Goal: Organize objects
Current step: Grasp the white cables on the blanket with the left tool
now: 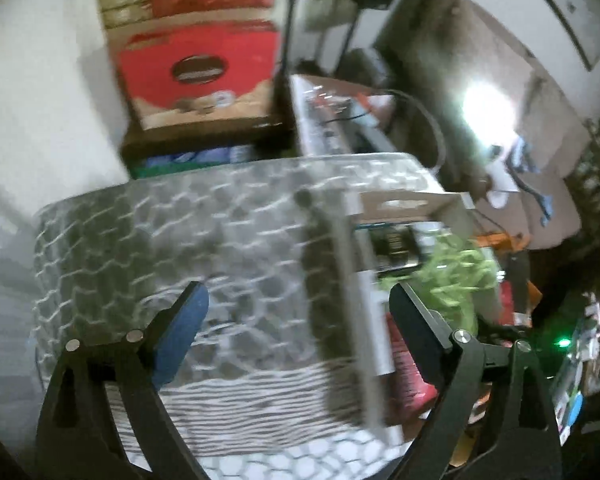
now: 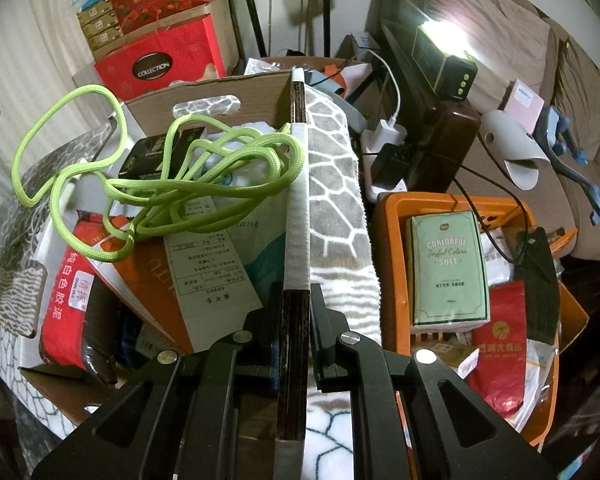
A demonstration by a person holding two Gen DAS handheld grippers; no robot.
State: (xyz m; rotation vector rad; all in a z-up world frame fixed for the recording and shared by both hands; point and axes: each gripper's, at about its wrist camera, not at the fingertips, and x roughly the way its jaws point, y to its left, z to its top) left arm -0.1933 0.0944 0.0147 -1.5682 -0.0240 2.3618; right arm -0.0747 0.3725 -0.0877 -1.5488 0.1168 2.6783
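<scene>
A cardboard box [image 2: 220, 92] is packed with bags and packets, and a lime-green rope [image 2: 160, 184] lies tangled on top of them. My right gripper [image 2: 296, 304] is shut on the box's upright cardboard wall [image 2: 298, 200], whose top edge is taped white. A grey blanket with a white stone pattern [image 2: 332, 184] hangs over that wall. In the blurred left wrist view my left gripper [image 1: 298, 292] stands open and empty above the same blanket [image 1: 180, 220]. The box wall [image 1: 350, 280] and the green rope [image 1: 456, 268] lie to its right.
An orange basket [image 2: 392, 240] to the right of the box holds a green tissue pack [image 2: 448, 264] and a red bag [image 2: 500, 344]. Red gift boxes [image 2: 156, 60] are stacked behind. A lit lamp [image 2: 444, 56], chargers with cables [image 2: 384, 140] and a slipper [image 2: 512, 148] crowd the back right.
</scene>
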